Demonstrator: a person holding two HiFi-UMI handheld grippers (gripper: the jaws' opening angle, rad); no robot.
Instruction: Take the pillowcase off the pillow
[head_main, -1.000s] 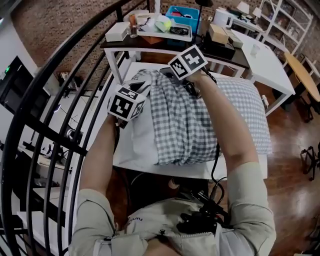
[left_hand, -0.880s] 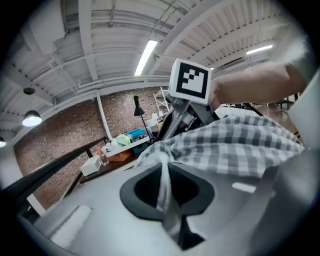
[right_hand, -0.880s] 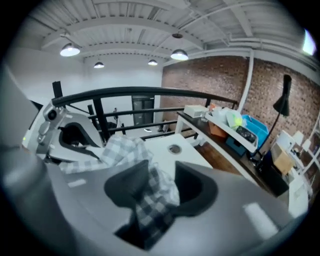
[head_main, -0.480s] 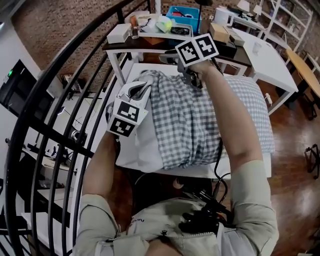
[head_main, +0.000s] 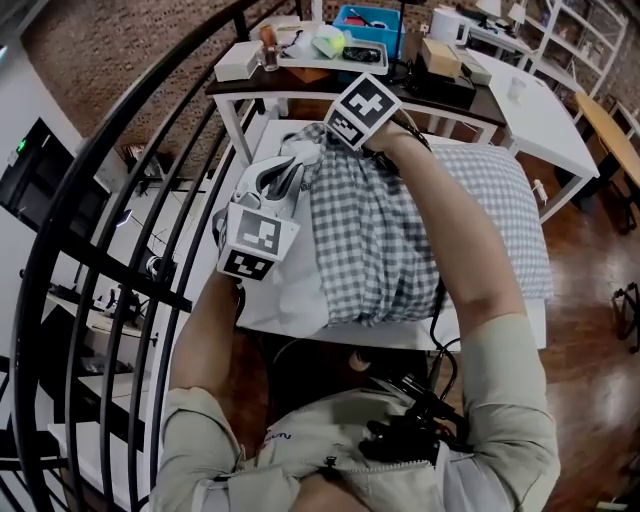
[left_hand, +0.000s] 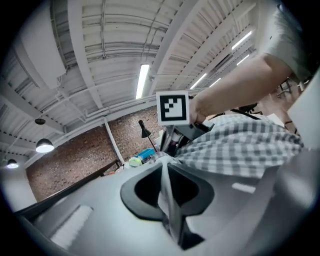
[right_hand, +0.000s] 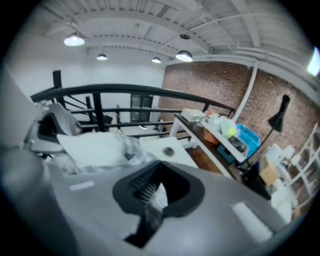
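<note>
The pillowcase (head_main: 375, 235), a grey check, lies bunched in folds across the middle of the white pillow (head_main: 288, 295), which rests on a small white table (head_main: 480, 338) in front of us. Our left gripper (left_hand: 166, 175) has just been closing and now pinches a thin fold of pale cloth, which we judge to be the pillow's bare corner. Our right gripper (right_hand: 159, 187) has also just clamped, with a scrap of the case's far edge caught between its jaws. Both bites look shallow, so a hard pull could slide the cloth out of either one. Our right forearm lies across the bunched case, and we think its weight may pin the folds and make them bind. If the left grip fails, the pillow may follow the case instead of staying put.
</note>
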